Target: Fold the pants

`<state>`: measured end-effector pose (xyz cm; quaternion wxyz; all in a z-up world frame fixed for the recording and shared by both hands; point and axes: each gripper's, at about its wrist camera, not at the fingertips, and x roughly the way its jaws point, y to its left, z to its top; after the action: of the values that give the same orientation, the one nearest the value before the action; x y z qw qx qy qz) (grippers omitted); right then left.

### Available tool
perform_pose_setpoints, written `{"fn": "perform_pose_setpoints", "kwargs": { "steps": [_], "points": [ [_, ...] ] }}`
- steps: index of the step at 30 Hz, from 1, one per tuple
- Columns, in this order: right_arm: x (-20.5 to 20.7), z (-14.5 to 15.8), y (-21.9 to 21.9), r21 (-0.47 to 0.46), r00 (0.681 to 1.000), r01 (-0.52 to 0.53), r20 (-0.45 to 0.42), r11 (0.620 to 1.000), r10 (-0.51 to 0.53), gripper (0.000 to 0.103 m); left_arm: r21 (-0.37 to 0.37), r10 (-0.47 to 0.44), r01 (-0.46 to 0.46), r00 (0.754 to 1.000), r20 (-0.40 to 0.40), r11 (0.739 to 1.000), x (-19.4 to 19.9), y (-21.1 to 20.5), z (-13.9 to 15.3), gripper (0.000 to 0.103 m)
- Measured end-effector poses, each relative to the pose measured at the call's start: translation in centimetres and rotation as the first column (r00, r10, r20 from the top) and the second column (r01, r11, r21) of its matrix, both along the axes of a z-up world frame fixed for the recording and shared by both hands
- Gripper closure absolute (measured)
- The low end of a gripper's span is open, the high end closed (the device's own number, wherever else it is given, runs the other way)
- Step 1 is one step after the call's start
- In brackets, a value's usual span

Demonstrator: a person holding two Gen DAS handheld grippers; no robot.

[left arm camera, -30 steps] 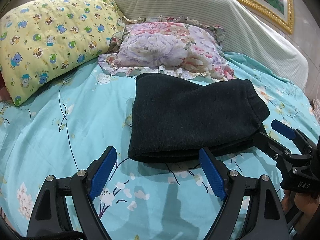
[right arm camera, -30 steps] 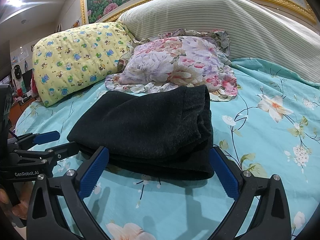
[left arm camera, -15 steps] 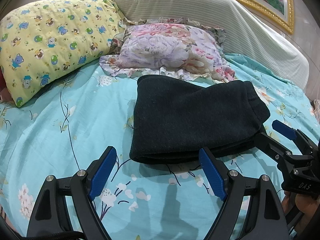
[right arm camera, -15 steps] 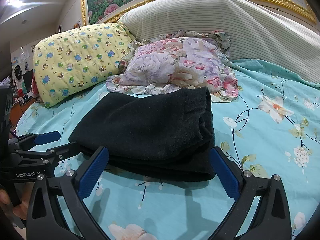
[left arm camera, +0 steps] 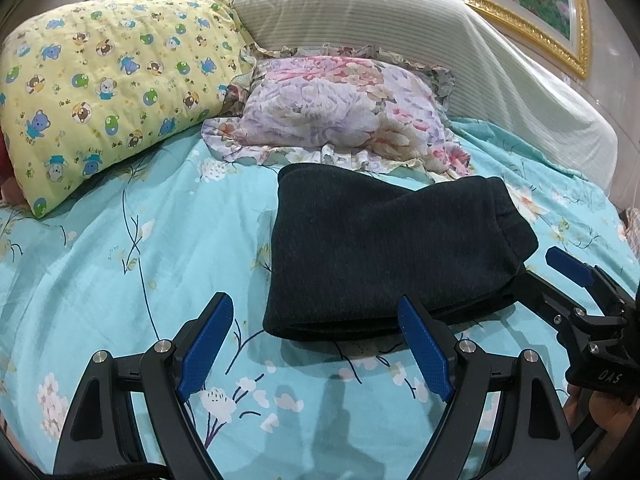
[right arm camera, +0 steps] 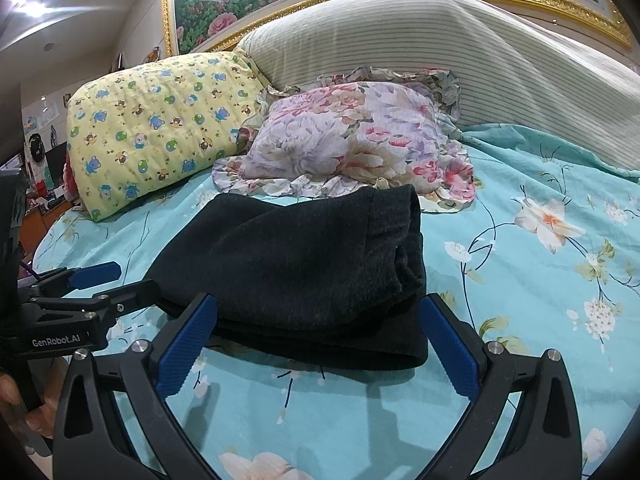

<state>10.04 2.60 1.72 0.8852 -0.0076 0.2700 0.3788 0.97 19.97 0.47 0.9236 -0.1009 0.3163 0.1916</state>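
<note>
— What's changed in the last second?

— Very little. The pants (left arm camera: pixel 384 252) lie where they lay a second ago, a dark folded bundle on the bed (left arm camera: pixel 132 248), just in front of the floral pillow (left arm camera: pixel 340 112). Both views have only drifted back a touch, so I'd say the folding is done, or nearly.

— Are the grippers holding anything?

— No. The left gripper (left arm camera: pixel 316 348) is spread wide with nothing between its blue pads, just short of the bundle's near fold. The right gripper (right arm camera: pixel 316 340) is equally spread and empty, its pads either side of the bundle's near corner, not pinching it.

— And the edges?

— The near edge is a thick, rounded fold. On the right the layers stack unevenly, the bottom layer sticking out beneath the upper ones.

— Room to move?

— Plenty of bare sheet to the left and in front. Behind, the floral pillow and the yellow pillow (left arm camera: pixel 100 92) crowd in, so I'd pull straight back.
</note>
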Motion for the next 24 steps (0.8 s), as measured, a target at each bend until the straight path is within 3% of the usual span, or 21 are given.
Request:
{"fn": "perform_pose_setpoints", "kwargs": {
  "steps": [24],
  "points": [
    [0.29,0.36,0.0,0.012,1.0,0.009,0.003,1.0,-0.009,0.001,0.018,-0.004,0.003,1.0,0.014,1.0,0.83,0.26,0.54,0.018]
  ]
}}
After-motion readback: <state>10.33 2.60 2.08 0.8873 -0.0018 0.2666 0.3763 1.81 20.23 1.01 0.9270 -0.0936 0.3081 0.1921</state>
